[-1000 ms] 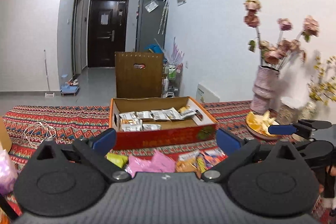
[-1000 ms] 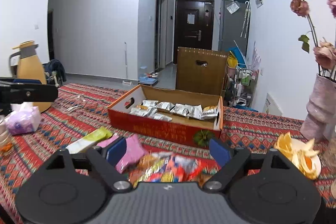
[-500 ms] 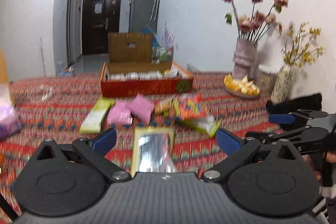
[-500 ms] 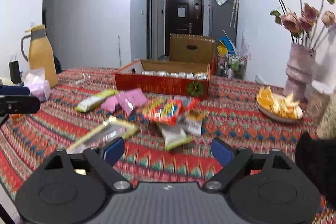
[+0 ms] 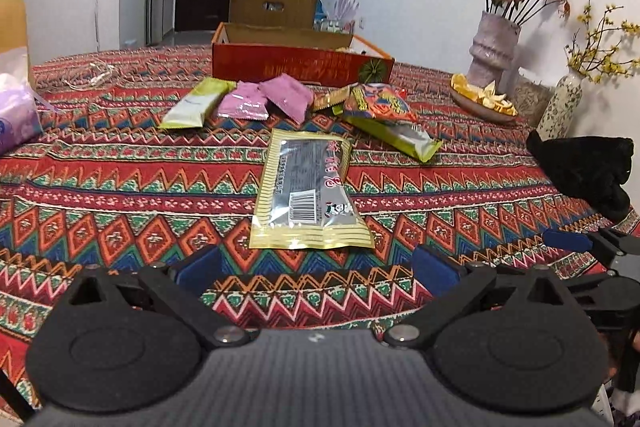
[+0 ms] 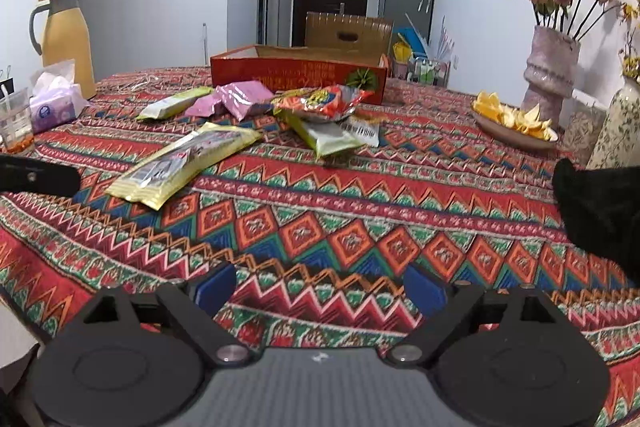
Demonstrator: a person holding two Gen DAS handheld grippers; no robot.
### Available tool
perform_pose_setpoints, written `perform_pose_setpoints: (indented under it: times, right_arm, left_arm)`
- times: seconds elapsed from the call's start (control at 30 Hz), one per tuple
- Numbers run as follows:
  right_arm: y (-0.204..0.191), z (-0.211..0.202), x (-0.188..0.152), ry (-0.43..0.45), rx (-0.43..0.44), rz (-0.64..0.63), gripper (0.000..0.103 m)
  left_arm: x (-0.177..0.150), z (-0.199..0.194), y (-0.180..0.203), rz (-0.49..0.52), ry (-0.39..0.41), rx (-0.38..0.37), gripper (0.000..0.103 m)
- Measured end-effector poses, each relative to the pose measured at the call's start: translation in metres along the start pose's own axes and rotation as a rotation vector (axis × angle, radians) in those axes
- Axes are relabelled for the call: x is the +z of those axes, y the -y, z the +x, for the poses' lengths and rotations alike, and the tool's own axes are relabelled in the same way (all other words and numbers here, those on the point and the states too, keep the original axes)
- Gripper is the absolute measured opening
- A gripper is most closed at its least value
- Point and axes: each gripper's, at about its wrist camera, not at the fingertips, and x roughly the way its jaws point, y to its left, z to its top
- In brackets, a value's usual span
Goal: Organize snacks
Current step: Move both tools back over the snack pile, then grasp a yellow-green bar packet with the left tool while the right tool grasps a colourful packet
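Note:
A silver and yellow snack packet (image 5: 308,195) lies flat on the patterned tablecloth, just ahead of my left gripper (image 5: 316,267), which is open and holds nothing. The same packet (image 6: 184,163) sits far left of my right gripper (image 6: 320,287), also open and empty over bare cloth. Further back lie a green-white packet (image 5: 196,103), pink packets (image 5: 264,99), an orange-red bag (image 5: 380,103) and a green packet (image 5: 400,137). Behind them stands the red cardboard box (image 5: 300,67), seen too in the right wrist view (image 6: 296,71); its contents are hidden from this low angle.
A plate of orange peel (image 6: 512,127), a pink vase with dried roses (image 6: 552,75) and a floral vase (image 6: 616,131) stand at the right. A black cloth item (image 5: 584,171) lies near right. A yellow thermos (image 6: 66,39), tissue pack (image 6: 54,103) and plastic cup (image 6: 16,123) are at the left.
Both grippers have drawn back from the box and dropped low toward the table's near edge. The snack pile and box now lie further ahead, and the silver packet has come into view.

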Motion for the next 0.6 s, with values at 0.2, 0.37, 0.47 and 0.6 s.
perform_pose_setpoints:
  times: [0.2, 0.37, 0.47, 0.6]
  right_arm:
    - [0.003, 0.009, 0.008, -0.007, 0.006, 0.011, 0.091]
    - [0.013, 0.022, 0.029, 0.008, 0.010, 0.048, 0.091]
    - [0.016, 0.036, 0.048, 0.025, 0.000, 0.060, 0.091]
    - [0.017, 0.059, 0.080, 0.036, -0.003, 0.066, 0.091]
  left_arm:
    - [0.013, 0.019, -0.004, 0.004, -0.002, 0.015, 0.103]
    - [0.041, 0.038, -0.027, 0.009, 0.033, 0.069, 0.103]
    - [0.062, 0.051, -0.045, 0.022, 0.060, 0.105, 0.103]
    - [0.094, 0.075, -0.068, 0.057, 0.104, 0.124, 0.103]
